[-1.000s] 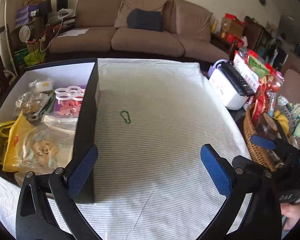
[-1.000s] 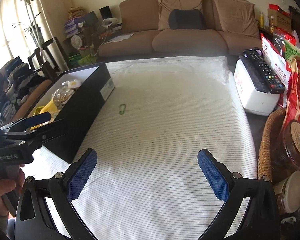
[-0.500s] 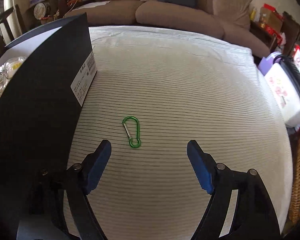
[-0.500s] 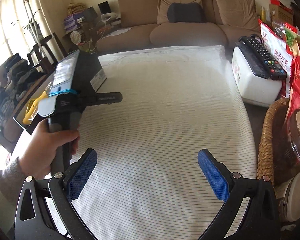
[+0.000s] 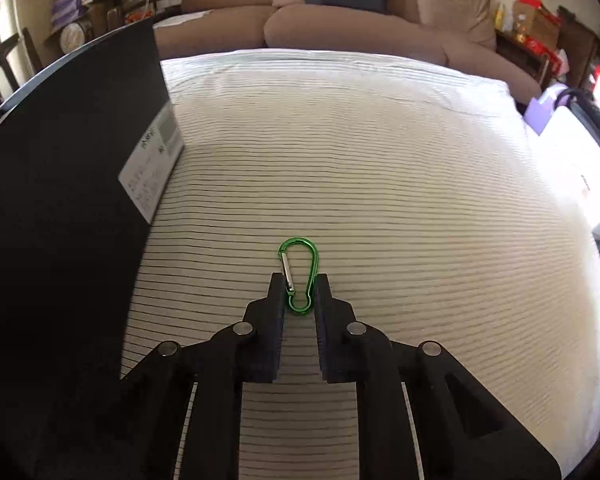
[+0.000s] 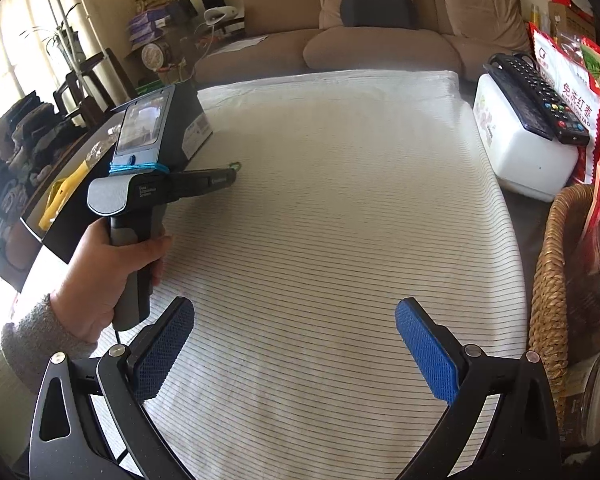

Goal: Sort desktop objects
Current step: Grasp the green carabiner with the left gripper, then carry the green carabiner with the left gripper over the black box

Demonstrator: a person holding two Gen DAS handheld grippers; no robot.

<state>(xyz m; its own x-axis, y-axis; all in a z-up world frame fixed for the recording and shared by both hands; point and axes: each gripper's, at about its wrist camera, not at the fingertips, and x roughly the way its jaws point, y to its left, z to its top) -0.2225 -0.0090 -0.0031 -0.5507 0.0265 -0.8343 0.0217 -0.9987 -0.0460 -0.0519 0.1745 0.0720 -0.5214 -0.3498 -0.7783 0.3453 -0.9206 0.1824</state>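
A small green carabiner lies on the striped white tablecloth. My left gripper is down at the cloth with its two fingers closed against the sides of the carabiner's lower half. In the right wrist view the left gripper shows from the side, held in a hand, with the carabiner's green tip just past its fingertips. My right gripper is open and empty above the near part of the cloth.
A black box with a white label stands left of the carabiner, with bagged items inside in the right wrist view. A white appliance with remotes on top, snack bags and a wicker basket line the right edge.
My left gripper moved forward and down to the carabiner and its fingers closed from wide open onto it. The right gripper stayed almost still and open.
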